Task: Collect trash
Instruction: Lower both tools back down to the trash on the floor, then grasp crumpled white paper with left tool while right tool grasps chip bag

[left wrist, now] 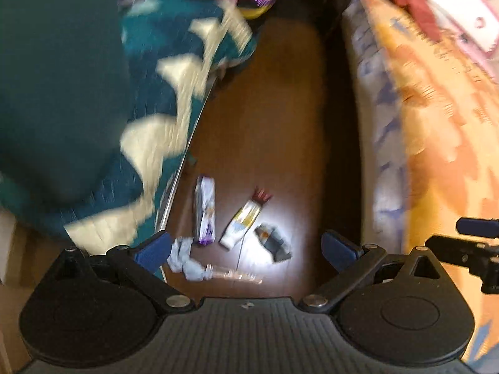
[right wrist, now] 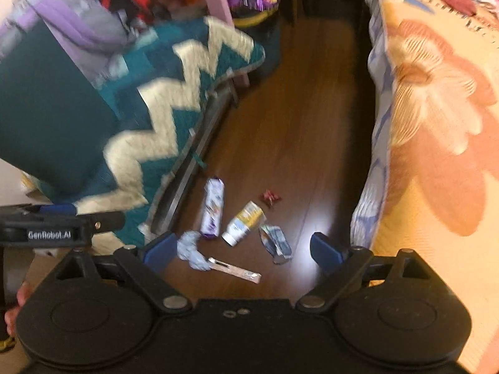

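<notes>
While both views smear with motion blur, left claw and right claw gape wide, holding nothing. Trash on floor between them: purple wrapper, white-yellow packet, crumpled tissue. Labels unreadable; quilt hides floor's left edge.

Motion blur smears the teal zigzag blanket and the floor wrappers; their print is unreadable. The floral bedspread is cut off at the right edge.
</notes>
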Motion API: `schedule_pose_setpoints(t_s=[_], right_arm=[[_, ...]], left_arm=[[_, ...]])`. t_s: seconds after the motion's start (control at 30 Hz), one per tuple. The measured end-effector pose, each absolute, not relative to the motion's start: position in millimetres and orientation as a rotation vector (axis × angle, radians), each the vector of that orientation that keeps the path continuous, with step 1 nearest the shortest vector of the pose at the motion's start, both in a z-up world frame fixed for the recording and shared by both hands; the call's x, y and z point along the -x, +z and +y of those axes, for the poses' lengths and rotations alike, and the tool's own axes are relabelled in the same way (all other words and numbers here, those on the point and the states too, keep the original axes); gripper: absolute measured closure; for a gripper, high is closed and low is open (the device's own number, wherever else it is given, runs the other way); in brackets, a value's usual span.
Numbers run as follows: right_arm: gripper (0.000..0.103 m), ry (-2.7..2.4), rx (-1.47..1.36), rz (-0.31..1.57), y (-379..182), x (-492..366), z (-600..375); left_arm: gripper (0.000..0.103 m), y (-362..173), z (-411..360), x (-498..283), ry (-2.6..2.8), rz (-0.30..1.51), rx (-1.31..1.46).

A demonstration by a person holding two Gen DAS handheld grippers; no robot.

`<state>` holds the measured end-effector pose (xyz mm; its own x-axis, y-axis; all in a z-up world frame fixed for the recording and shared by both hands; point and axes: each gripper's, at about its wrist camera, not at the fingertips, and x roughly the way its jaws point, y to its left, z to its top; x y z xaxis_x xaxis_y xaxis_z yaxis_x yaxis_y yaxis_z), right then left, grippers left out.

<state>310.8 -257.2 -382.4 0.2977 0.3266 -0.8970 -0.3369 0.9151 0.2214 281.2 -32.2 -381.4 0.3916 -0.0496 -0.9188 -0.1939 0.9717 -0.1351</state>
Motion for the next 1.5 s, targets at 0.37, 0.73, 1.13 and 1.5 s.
schedule_pose_setpoints(t_s=[0.37,0.73,1.13,1.5], right_arm=[[0.014,0.476,0.116,1.321,-565,-333,-220],[0.024,0.510,0.242,1.414,-722,-358,-184],[0.038,0.481,0.316,1.412,-803,-377,-170],[0.090,0.472,0.374,1.424,-819,-375,-161]], left_arm=[[0.000,-590,-20,-271,0.435,1.338,0.376],[0.000,-741,3,-287,0.611,1.356,0.456],[0.005,-821,41,-285,0.675,1.381,0.567],[0.054,-836,51,-288,0.651,1.397,0.653]])
